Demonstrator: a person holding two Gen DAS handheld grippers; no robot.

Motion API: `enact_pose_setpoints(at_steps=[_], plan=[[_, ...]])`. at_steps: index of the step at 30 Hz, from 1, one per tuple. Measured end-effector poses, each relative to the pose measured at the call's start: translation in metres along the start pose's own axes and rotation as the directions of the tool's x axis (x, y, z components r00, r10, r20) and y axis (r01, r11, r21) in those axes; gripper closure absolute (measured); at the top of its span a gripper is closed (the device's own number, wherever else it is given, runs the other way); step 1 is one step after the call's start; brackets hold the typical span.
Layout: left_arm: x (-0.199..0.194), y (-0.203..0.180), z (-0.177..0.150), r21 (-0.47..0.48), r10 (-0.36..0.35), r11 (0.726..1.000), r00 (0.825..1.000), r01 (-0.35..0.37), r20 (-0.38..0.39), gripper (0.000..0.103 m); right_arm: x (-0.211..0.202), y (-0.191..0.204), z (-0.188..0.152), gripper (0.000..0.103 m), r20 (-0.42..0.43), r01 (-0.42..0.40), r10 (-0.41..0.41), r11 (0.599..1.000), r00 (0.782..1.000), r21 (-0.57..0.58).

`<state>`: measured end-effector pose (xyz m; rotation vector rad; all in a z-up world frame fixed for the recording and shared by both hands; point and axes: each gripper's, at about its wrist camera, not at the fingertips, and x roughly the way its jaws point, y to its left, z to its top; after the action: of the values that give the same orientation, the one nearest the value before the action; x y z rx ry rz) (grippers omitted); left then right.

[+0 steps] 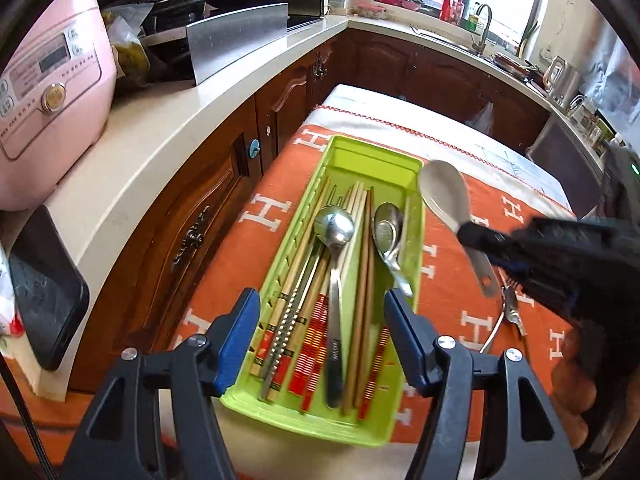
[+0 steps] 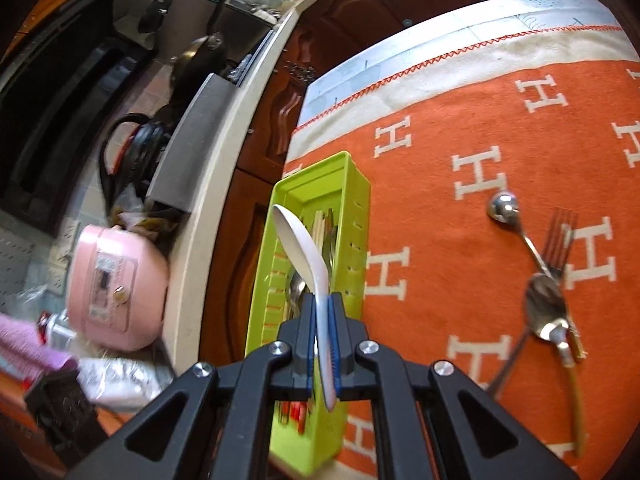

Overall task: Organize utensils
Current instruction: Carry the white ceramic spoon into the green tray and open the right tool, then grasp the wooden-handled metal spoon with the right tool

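Observation:
A green utensil tray [image 1: 416,240] [image 2: 356,216] lies on the orange cloth and holds several chopsticks [image 1: 304,280] and metal spoons [image 1: 334,228]. My left gripper [image 1: 322,312] is open, its fingers on either side of the tray's near end, above it. My right gripper [image 2: 323,320] [image 1: 480,240] is shut on the handle of a white spoon [image 2: 300,248] [image 1: 444,196] and holds it above the tray's right edge. Loose spoons [image 2: 546,308] and a fork [image 2: 560,240] lie on the cloth to the right; they also show in the left wrist view [image 1: 512,312].
The table with the orange cloth [image 1: 272,216] [image 2: 480,128] stands beside a cream kitchen counter [image 1: 168,128] [image 2: 208,208]. A pink rice cooker [image 1: 48,92] [image 2: 116,288], a black phone [image 1: 44,288] and pans stand on the counter. Brown cabinets [image 1: 208,184] run below it.

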<state>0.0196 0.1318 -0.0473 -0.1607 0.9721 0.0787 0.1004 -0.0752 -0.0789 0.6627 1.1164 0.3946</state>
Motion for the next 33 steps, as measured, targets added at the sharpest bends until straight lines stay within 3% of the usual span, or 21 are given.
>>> enact_pose_setpoints(at_steps=[6,9,11,17,23,31,33], plan=[[0.017,0.008,-0.010,0.025,-0.061,0.998,0.997,0.062,-0.038,0.044,0.044,0.022,0.012,0.097,0.029,0.119,-0.120,0.992,0.992,0.036],[0.022,0.015,-0.009,0.017,-0.018,1.000,0.999,0.018,-0.034,0.044,0.061,0.026,0.017,0.097,0.046,0.177,-0.179,0.983,0.983,0.051],[0.025,0.025,-0.009,-0.009,-0.063,0.998,0.997,0.062,-0.049,0.043,0.068,0.025,0.021,0.097,0.042,0.196,-0.199,0.978,0.979,0.065],[0.026,0.033,-0.005,-0.036,-0.092,0.995,0.995,0.091,-0.044,0.042,0.069,0.023,0.022,0.094,0.001,0.177,-0.177,0.982,0.984,0.063],[0.024,0.020,-0.006,-0.005,-0.104,0.995,0.994,0.103,-0.034,0.042,0.053,0.019,0.013,0.093,-0.033,0.148,-0.146,0.988,0.989,0.040],[0.022,-0.006,-0.009,0.042,-0.112,0.993,0.993,0.113,-0.039,0.041,0.008,0.018,0.003,0.092,-0.056,0.047,-0.053,0.994,0.997,-0.102],[0.021,-0.012,-0.009,0.045,-0.119,0.992,0.992,0.121,-0.043,0.041,-0.005,0.017,0.000,0.092,-0.039,0.055,-0.061,0.988,0.997,-0.147]])
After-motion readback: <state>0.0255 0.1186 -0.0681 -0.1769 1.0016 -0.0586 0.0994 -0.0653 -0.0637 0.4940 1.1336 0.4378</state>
